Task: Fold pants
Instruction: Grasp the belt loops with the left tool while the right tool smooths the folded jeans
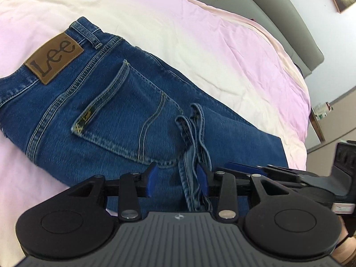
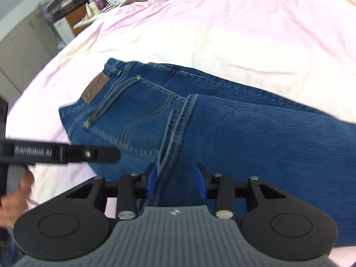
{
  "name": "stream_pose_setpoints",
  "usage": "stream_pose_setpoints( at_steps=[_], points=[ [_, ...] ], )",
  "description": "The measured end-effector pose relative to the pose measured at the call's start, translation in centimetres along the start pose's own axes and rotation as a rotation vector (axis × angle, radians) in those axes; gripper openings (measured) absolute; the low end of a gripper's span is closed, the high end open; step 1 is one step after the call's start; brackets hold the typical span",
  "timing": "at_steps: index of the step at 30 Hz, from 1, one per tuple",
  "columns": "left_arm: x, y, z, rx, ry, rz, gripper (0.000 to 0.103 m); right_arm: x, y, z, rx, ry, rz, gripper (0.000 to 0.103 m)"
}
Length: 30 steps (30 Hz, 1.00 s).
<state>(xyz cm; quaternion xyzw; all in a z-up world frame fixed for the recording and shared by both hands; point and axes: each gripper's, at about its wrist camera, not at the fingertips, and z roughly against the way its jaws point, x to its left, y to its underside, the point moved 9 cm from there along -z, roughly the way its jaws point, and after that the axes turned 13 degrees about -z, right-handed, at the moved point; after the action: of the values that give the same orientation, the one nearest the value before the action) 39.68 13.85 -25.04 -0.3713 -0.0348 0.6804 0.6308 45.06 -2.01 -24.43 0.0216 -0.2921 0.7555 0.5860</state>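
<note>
Your left gripper [image 1: 178, 178] points steeply down over the pants [image 1: 106, 115], its blue pads parted; the bunched hem edges [image 1: 191, 133] lie between them against the right-hand pad, with a clear gap to the other, so nothing is pinched. Your right gripper [image 2: 175, 180] stands the same way, jaws spread, the stitched leg hem [image 2: 175, 133] running up between the pads beside the left-hand one without being pressed. Both tools sit at the near edge of the denim, side by side; in the right wrist view the left tool's body crosses the frame's left side, with a hand [image 2: 13, 202] below it. The pants lie folded, leg ends laid over the seat. Their long axis runs diagonally away from you, the waistband with its leather patch [image 1: 53, 57] at the far left and the back pocket [image 1: 124, 115] between patch and hems. The hems appear equally within reach of both hands. The garment rests on a pink-and-cream bedsheet [image 1: 200, 44]. Beyond the bed stand a grey headboard [image 1: 278, 11], cabinets [image 2: 24, 44] and a blurred, cluttered desk [image 2: 89, 13].
</note>
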Motion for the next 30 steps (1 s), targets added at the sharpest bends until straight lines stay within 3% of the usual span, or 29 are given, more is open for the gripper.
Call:
stream_pose_setpoints(
  at_steps=[7, 11, 14, 16, 18, 20, 23, 26, 30],
  points=[
    [0.4, -0.7, -1.5, 0.015, -0.001, -0.007, 0.044, -1.0, -1.2, -5.7, 0.056, 0.098, -0.053, 0.029],
    [0.3, -0.6, -2.5, 0.036, 0.024, 0.0, 0.044, -1.0, -0.6, -7.2, 0.055, 0.141, -0.002, 0.024],
    [-0.1, -0.6, -2.5, 0.026, 0.06, -0.002, 0.044, -1.5, -0.5, -6.8, 0.038, 0.117, -0.013, 0.007],
    [-0.2, -0.6, -2.5, 0.022, 0.1, 0.013, 0.044, -2.3, -0.6, -5.8, 0.033, 0.047, -0.066, 0.005],
    [-0.6, -0.6, -2.8, 0.027, 0.142, 0.005, 0.051, -2.4, -0.5, -4.4, 0.023, -0.019, -0.09, 0.005],
    [-0.7, -0.7, -3.0, 0.015, 0.141, -0.002, 0.062, -1.8, -0.4, -3.0, 0.02, -0.067, -0.087, 0.005],
    [-0.6, -0.8, -3.4, 0.006, 0.155, 0.044, 0.066, -0.2, 0.2, -2.0, 0.049, -0.133, -0.091, 0.0],
    [-0.5, -0.5, -3.6, 0.018, 0.143, 0.044, 0.066, 0.5, 0.8, -3.2, 0.031, -0.028, 0.0, 0.0],
    [-0.2, -0.1, -4.1, 0.04, 0.126, 0.041, 0.072, 0.1, 1.4, -5.5, 0.059, -0.037, -0.054, 0.0]
  ],
)
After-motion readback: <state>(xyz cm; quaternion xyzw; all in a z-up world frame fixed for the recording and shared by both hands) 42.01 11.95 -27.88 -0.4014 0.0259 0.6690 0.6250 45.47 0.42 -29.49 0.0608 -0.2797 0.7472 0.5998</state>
